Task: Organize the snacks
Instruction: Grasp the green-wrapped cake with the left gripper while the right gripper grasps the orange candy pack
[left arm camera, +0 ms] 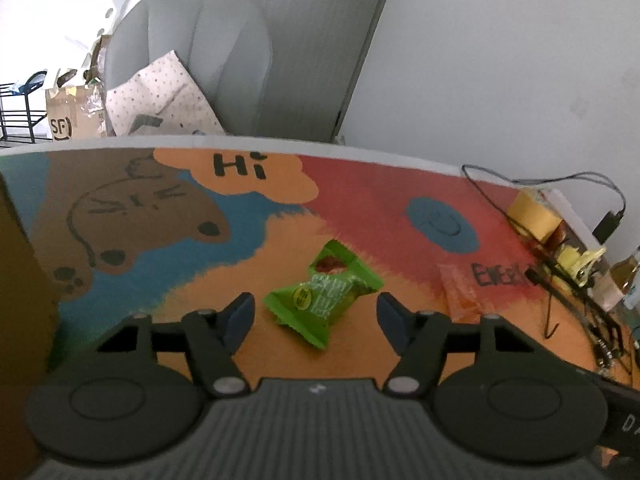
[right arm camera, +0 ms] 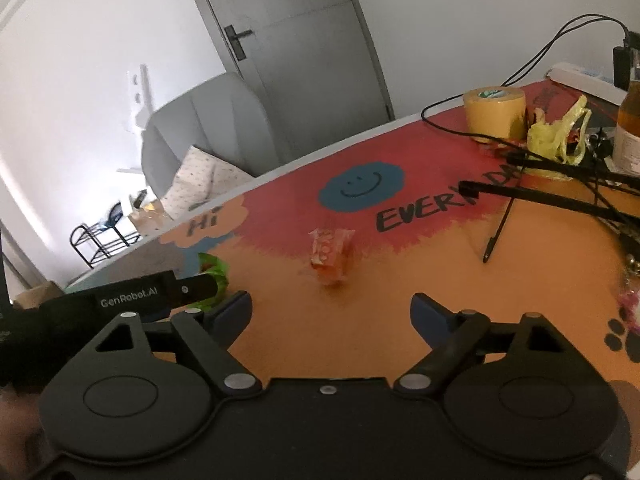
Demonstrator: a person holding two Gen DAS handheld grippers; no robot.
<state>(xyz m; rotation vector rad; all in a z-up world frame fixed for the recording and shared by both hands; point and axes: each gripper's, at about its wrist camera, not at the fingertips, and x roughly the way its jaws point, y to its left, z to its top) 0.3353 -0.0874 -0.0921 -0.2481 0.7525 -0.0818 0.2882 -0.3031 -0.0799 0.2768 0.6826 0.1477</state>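
Inspecting, we find the left gripper (left arm camera: 316,312) unclenched around the green snack packet (left arm camera: 322,294), the right gripper (right arm camera: 331,312) unclenched before the orange snack packet (right arm camera: 331,258), neither touching.

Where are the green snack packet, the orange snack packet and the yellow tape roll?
green snack packet (left arm camera: 320,298): left wrist view, middle of the wrapper.
orange snack packet (right arm camera: 331,254): right wrist view, wrapper's centre.
yellow tape roll (right arm camera: 494,114): right wrist view, side wall.

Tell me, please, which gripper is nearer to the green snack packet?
Left. The left gripper has the green snack packet right between its open fingers; the right gripper faces the orange snack packet instead.
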